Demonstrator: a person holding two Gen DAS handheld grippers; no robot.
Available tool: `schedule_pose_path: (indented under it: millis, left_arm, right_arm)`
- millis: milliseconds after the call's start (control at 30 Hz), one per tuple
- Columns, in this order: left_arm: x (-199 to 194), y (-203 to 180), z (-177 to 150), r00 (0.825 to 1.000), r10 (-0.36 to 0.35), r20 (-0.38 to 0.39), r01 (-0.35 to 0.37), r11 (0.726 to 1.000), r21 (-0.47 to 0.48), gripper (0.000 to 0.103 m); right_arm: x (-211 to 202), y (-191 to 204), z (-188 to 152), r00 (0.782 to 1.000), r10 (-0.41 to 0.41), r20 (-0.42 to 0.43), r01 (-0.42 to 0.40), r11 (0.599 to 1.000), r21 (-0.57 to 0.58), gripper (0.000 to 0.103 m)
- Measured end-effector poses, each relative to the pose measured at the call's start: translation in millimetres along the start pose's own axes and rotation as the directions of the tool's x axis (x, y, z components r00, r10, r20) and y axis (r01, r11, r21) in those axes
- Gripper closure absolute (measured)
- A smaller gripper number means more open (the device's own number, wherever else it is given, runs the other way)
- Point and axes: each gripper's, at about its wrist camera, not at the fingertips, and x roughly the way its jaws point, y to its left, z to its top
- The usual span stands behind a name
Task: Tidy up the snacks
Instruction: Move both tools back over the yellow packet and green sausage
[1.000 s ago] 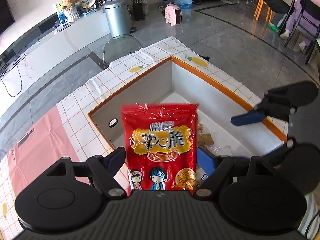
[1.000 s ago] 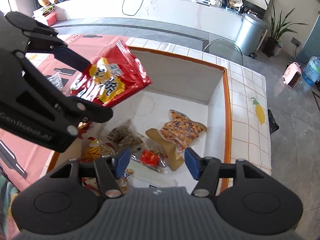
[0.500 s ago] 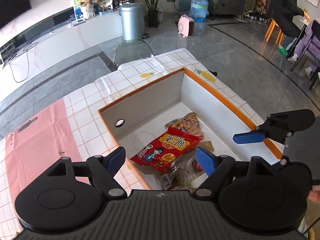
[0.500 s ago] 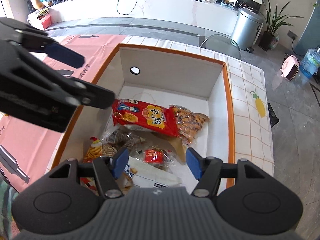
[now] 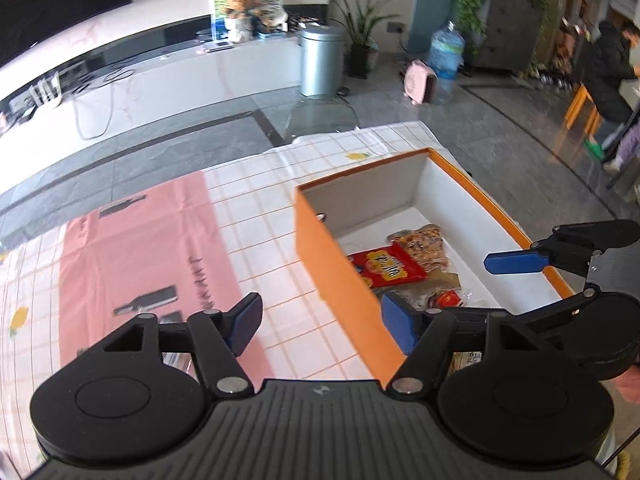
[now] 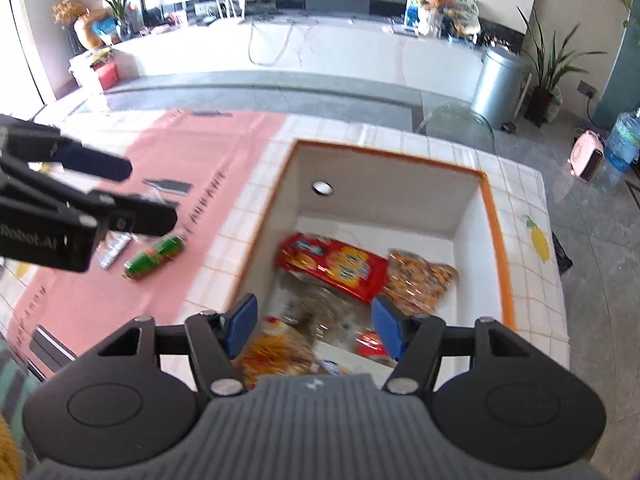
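Left wrist view: left tongs (image 5: pixel 320 322) hold nothing; the jaws are closing w/ only bare surface (image 5: pixel 256 200) between them. They hang over the tiled cloth just left of the orange box (image 5: pixel 340 276), prob. heading for the loose snacks outside it. Red snack pack (image 5: pixel 386 266) lies flat inside the box, half on a speckled nut bag (image 5: pixel 424 240), so it counts as stowed. Right tongs (image 5: pixel 516 262) hover over the box's right rim.

Right wrist view: right tongs (image 6: pixel 314 326) are apart and empty, above the near end of the box, over an orange crisps bag (image 6: pixel 272 356). Left of the box, on the pink mat (image 6: pixel 192 184), a green snack tube (image 6: pixel 154 258) and a silvery wrapper (image 6: pixel 114 250) wait. The box wall stands btw them and the pile; left tongs' fingers partly cover them.
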Motion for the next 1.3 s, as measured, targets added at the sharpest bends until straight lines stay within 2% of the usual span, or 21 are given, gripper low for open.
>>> schedule_pose_path:
  millis: [100,133,233,333,467,533,633,767,867,933,1100,1233,1300]
  left_arm:
    - [-15,20,-15,1.0,0.006,0.013,-0.006,0.999,-0.042,0.043]
    - [-19,27,-20,1.0,0.014,0.016,-0.013,0.998,-0.056,0.044]
    - [-31,50,-40,0.999,0.027,0.019,-0.025,0.995,-0.097,0.044]
    - [-44,78,-62,0.996,0.073,0.042,-0.065,0.984,-0.167,0.044]
    - [-60,108,-88,0.989,0.137,0.061,-0.115,0.955,-0.272,0.04]
    - [-70,121,-101,0.983,0.165,0.079,-0.132,0.938,-0.321,0.034]
    - [-82,140,-119,0.974,0.206,0.094,-0.155,0.91,-0.385,0.03]
    - [-89,165,-140,0.958,0.275,0.085,-0.209,0.868,-0.452,0.028]
    - [-85,185,-154,0.953,0.302,0.039,-0.248,0.845,-0.474,0.025]
    - [-81,194,-159,0.953,0.302,0.018,-0.258,0.842,-0.474,0.023]
    - [-63,216,-162,0.966,0.255,-0.048,-0.248,0.856,-0.454,0.019]
    - [-47,235,-165,0.967,0.238,-0.088,-0.248,0.812,-0.529,0.018]
    - [-35,246,-167,0.964,0.237,-0.122,-0.263,0.765,-0.588,0.018]
  right_arm:
    - [-8,17,2,0.999,0.027,0.045,-0.028,1.0,0.014,0.042]
    - [-10,23,3,0.997,0.036,0.066,-0.038,0.999,0.019,0.042]
    - [-17,46,1,0.987,0.056,0.153,-0.058,0.998,0.01,0.042]
    - [-20,69,-4,0.973,0.078,0.219,-0.082,0.997,0.01,0.041]
    - [-17,100,-13,0.956,0.09,0.279,-0.101,0.995,0.027,0.041]
    - [-14,116,-18,0.95,0.086,0.301,-0.101,0.994,0.034,0.042]
    - [-5,135,-27,0.941,0.103,0.321,-0.128,0.99,0.06,0.042]
    - [13,157,-40,0.951,0.094,0.295,-0.135,0.983,0.122,0.042]
    - [31,171,-48,0.961,0.095,0.26,-0.138,0.978,0.154,0.044]
    - [43,179,-51,0.967,0.095,0.237,-0.137,0.977,0.165,0.044]
    - [73,192,-50,0.976,0.109,0.187,-0.139,0.978,0.158,0.045]
    - [97,193,-40,0.984,0.079,0.161,-0.108,0.977,0.184,0.045]
    - [109,191,-33,0.987,0.072,0.146,-0.102,0.972,0.209,0.045]
